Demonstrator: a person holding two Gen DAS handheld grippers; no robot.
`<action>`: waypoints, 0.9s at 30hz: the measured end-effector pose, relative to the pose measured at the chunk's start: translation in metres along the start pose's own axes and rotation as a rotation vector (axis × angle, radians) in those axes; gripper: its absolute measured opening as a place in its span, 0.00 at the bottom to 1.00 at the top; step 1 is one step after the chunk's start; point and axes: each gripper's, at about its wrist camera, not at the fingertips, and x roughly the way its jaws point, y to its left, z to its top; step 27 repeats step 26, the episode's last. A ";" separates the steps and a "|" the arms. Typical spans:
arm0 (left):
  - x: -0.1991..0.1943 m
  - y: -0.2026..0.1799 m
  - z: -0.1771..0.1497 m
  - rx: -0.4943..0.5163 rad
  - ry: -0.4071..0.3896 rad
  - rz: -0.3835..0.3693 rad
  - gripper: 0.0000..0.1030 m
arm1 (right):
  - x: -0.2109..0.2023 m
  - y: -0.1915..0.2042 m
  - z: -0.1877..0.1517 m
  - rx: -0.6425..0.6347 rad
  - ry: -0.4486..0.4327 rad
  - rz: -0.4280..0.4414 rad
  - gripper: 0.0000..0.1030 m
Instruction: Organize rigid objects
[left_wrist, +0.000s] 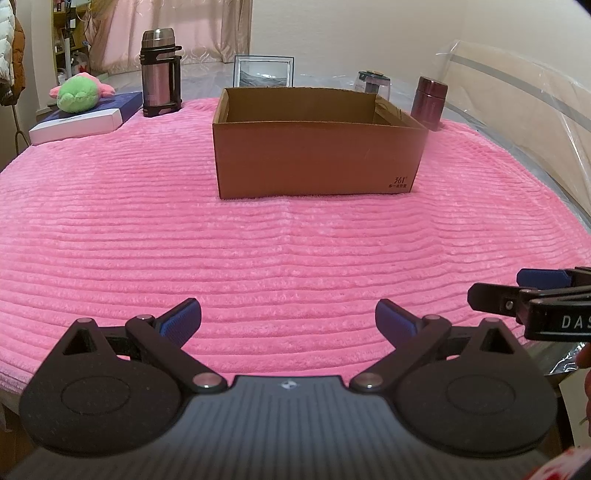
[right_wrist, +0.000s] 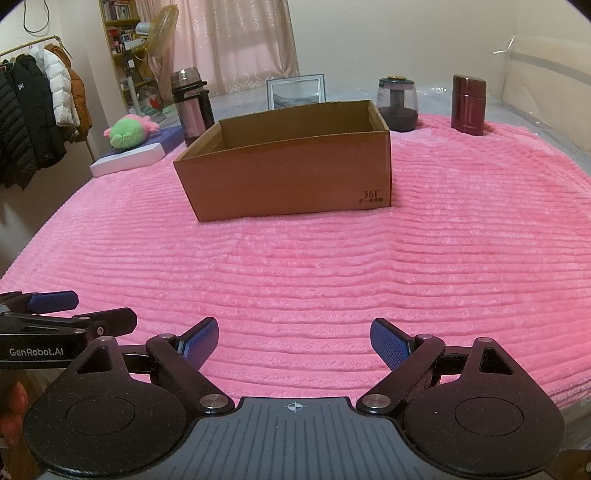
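At the blanket's (left_wrist: 258, 258) far left corner a plush (left_wrist: 79, 92) lies on a flat box (left_wrist: 81, 120), a steel flask (left_wrist: 159, 74) beside it. The open carton (left_wrist: 317, 162) stands mid-blanket toward the far edge, a frame (left_wrist: 263, 70) behind. A glass jar (right_wrist: 397, 105) and maroon flask (right_wrist: 468, 105) stand at the far right. Left gripper (left_wrist: 288, 321) and right gripper (right_wrist: 293, 345) hover at the near edge, jaws wide, empty

cardboard box (left_wrist: 317, 158) floor hidden by near wall, picture frame (left_wrist: 263, 71) bottom behind box

place: home bedroom | signs: coat rack (right_wrist: 40, 107), bookshelf (right_wrist: 120, 40), curtains (right_wrist: 236, 40)
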 end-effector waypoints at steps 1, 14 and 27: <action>0.000 0.000 0.000 0.000 0.000 0.000 0.96 | 0.000 0.000 0.000 -0.001 0.000 -0.001 0.84; 0.001 -0.001 0.001 0.002 -0.001 -0.002 0.96 | 0.000 0.000 0.000 0.000 0.001 0.000 0.84; -0.002 0.001 0.002 -0.014 -0.015 -0.016 0.96 | -0.002 0.002 -0.001 -0.002 -0.004 -0.002 0.84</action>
